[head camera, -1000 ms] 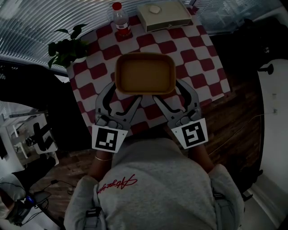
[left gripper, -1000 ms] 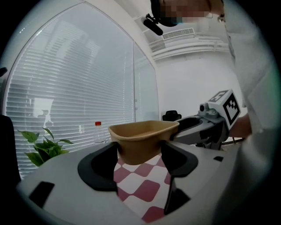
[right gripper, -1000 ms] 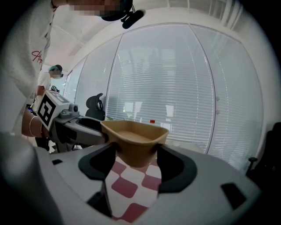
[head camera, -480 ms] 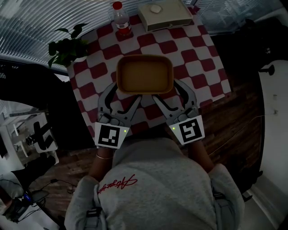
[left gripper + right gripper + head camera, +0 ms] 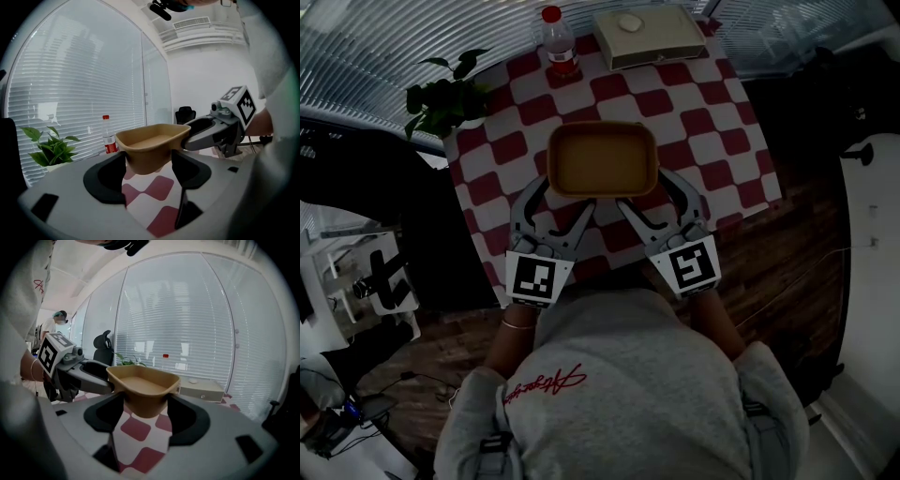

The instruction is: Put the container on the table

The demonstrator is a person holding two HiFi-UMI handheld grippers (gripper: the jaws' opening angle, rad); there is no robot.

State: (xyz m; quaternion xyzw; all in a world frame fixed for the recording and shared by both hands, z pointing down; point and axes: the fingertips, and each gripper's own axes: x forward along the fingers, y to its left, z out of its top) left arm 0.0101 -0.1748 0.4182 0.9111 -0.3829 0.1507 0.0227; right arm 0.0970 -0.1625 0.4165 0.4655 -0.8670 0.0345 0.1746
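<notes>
Here the tan container is being held aloft over the checkered surface, gripped by the left tool and right tool (each narrowed onto a near corner). A level lowering is probably being called for next.

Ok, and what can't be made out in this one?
- Bottle label: too small and dim in the head and left gripper views.
- Small pale object on the white box: too small to identify.
- Table near edge: head view, covered by the left gripper, right gripper and person's torso.
- Container height above the table: head view looks down; fingers cover its lower sides in the gripper views.
</notes>
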